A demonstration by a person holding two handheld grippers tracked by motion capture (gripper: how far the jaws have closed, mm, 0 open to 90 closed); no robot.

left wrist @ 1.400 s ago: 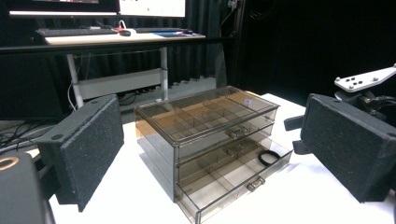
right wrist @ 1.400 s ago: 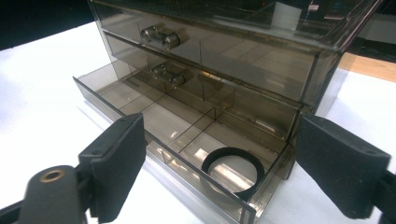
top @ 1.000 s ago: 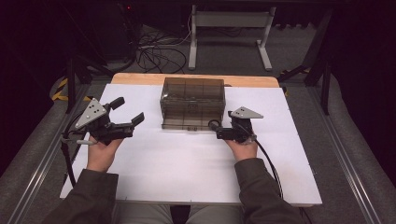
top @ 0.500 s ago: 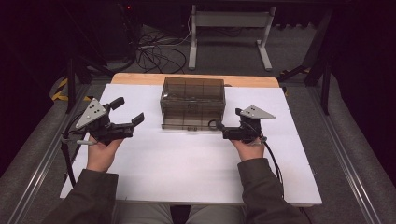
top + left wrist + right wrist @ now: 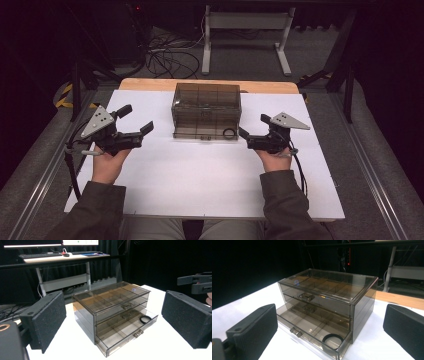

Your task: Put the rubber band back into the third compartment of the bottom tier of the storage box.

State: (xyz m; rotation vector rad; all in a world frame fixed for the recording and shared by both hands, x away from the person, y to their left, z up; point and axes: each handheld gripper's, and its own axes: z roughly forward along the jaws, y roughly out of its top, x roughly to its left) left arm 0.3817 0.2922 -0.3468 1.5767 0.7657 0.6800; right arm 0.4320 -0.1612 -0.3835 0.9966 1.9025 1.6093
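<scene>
A smoked transparent three-drawer organizer (image 5: pixel 206 110) stands between the two grippers, its bottom drawer (image 5: pixel 312 336) pulled out with a black ring (image 5: pixel 333 339) lying in the corner compartment nearest the right gripper (image 5: pixel 254 131). That gripper's jaws have just been opening and now stand wide with nothing between them, just beside the drawer's end; the ring looks freshly placed. The left gripper (image 5: pixel 136 123) waits on the organizer's far side, jaws spread and empty. The next move is probably pushing the drawer shut squarely by its small front handle (image 5: pixel 295 332). No readable brand or label shows.
</scene>
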